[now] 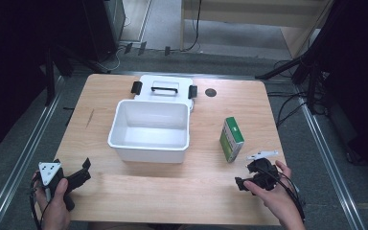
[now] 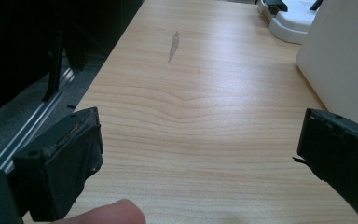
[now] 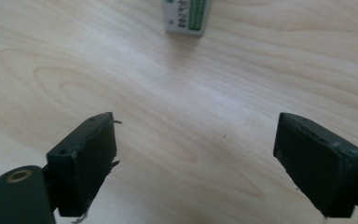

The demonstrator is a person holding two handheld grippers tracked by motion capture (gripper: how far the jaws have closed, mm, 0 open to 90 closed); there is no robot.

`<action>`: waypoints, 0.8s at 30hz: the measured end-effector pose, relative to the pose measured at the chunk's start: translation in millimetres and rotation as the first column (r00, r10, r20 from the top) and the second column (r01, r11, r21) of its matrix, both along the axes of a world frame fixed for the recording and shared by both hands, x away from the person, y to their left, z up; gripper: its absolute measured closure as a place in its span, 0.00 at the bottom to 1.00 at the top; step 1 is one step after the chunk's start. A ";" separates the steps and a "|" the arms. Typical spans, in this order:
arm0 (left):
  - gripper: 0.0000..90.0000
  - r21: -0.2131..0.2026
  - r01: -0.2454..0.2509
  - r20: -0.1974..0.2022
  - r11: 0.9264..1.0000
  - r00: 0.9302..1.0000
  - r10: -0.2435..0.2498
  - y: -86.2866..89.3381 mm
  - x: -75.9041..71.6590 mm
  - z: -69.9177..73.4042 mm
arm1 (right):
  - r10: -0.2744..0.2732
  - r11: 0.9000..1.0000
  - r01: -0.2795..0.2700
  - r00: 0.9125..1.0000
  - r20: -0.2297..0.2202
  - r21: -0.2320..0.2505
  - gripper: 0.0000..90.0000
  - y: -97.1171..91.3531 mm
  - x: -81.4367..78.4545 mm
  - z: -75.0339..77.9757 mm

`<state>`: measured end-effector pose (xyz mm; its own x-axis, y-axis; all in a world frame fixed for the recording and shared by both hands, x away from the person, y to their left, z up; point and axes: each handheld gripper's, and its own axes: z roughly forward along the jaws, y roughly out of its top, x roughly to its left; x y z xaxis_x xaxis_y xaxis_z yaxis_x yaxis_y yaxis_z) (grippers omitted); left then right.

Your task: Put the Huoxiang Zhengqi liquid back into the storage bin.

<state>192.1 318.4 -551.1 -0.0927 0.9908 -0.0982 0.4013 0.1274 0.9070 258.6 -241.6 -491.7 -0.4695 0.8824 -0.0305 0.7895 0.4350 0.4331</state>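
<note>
Left gripper (image 1: 79,175) near the front left corner of the wooden table (image 1: 100,96), held in the left hand (image 1: 52,203), jaws wide apart with only bare wood between them in the left gripper view. Right gripper (image 1: 249,179) near the front right edge, held in the right hand (image 1: 278,196), jaws also spread wide and gripping nothing, pointing toward the green and white box (image 3: 188,16) just ahead. Further out, in the middle of the table, open white bin (image 1: 149,130), with its white lid (image 1: 165,88) with black handle lying flat behind and touching it; green and white box to the right of the bin, apart from it.
</note>
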 end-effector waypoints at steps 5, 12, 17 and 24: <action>0.01 -0.012 0.000 0.000 1.000 1.000 0.000 0.7 0.4 -0.2 | 0.020 0.996 -0.029 0.994 -0.104 -0.088 0.16 15.4 10.5 14.2; 0.01 -0.012 -0.004 -0.001 1.000 1.000 0.004 0.7 0.5 -0.2 | 0.024 0.981 -0.058 0.983 -0.184 -0.184 0.22 35.0 23.9 29.7; 0.01 -0.011 -0.006 -0.002 1.000 1.000 0.006 0.7 0.6 -0.2 | 0.007 0.982 -0.055 0.966 -0.258 -0.180 0.25 40.3 35.9 41.3; 0.01 -0.013 -0.002 -0.001 1.000 1.000 0.002 0.9 0.6 -0.2 | -0.013 0.987 -0.030 0.964 -0.265 -0.158 0.33 44.2 48.9 57.6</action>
